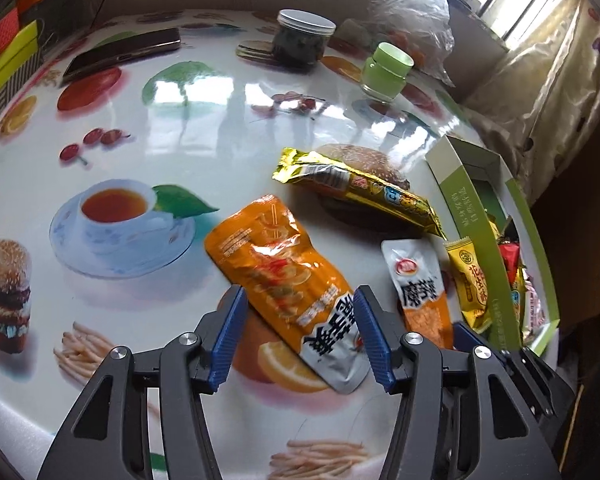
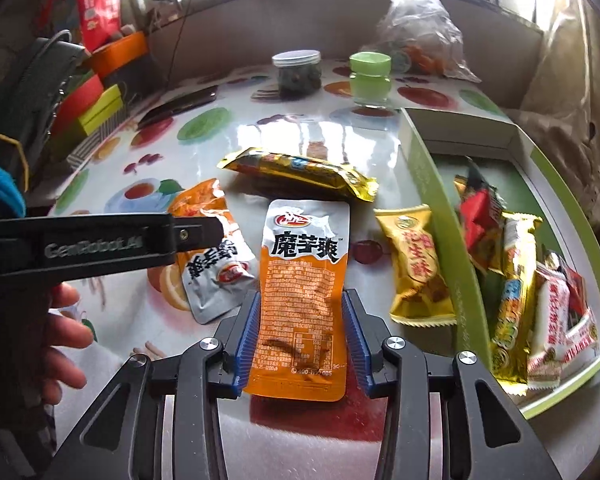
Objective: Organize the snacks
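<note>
1. My left gripper [image 1: 298,336] stands open astride the orange pouch [image 1: 284,276]; its pads clear both edges.
2. My right gripper [image 2: 300,344] is closed on the konjac pack [image 2: 302,296], pads against its two sides, on the table [image 2: 220,148].
3. A gold bar [image 2: 300,172] lies beyond the pack, and a peanut sweet [image 2: 416,264] lies just beside the green box [image 2: 436,200].
4. More snacks sit inside the box.

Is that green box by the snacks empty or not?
Not empty: the green box holds several wrapped snacks at its near end; its far end shows bare.
</note>
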### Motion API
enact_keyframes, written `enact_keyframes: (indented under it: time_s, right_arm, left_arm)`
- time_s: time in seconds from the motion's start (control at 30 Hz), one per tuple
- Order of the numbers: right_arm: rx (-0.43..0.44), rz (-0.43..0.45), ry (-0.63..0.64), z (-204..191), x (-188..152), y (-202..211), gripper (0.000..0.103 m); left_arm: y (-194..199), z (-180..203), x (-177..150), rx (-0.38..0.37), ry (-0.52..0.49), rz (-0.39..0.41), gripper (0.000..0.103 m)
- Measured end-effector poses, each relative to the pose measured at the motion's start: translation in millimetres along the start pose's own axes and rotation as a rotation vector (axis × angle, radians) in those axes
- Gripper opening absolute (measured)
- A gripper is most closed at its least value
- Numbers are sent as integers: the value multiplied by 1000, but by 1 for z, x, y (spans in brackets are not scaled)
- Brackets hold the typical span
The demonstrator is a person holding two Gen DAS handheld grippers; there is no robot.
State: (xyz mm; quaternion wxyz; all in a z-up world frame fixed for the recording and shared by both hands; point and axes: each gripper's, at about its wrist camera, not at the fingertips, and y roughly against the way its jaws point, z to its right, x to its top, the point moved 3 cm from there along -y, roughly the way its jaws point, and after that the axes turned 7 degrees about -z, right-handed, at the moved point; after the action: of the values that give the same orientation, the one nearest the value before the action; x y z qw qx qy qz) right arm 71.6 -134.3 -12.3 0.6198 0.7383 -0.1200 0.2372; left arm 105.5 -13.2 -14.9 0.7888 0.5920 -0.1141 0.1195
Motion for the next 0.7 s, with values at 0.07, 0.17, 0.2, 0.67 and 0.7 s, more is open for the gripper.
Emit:
enact_keyframes:
  time_s: [0.07,0.17,0.2,0.67,0.7]
  right_arm:
    - [2,-1,-22,6,-4,3,40]
    - [9,-4,-46,12,-9,5,40]
    - [9,-4,-52,14,-10,6,40]
    - [43,17,-90,21,-19,13,40]
    - [46,17,-90,21,-19,14,40]
  left_arm:
    - [-2,5,3,12,-11,-3,56]
    - [-6,13,8,56,-44,5,56]
    - [-8,15,9,71,-59,8,56]
    - [-12,28,7,199,-176,4,57]
    - [-12,28,6,206,-172,4,57]
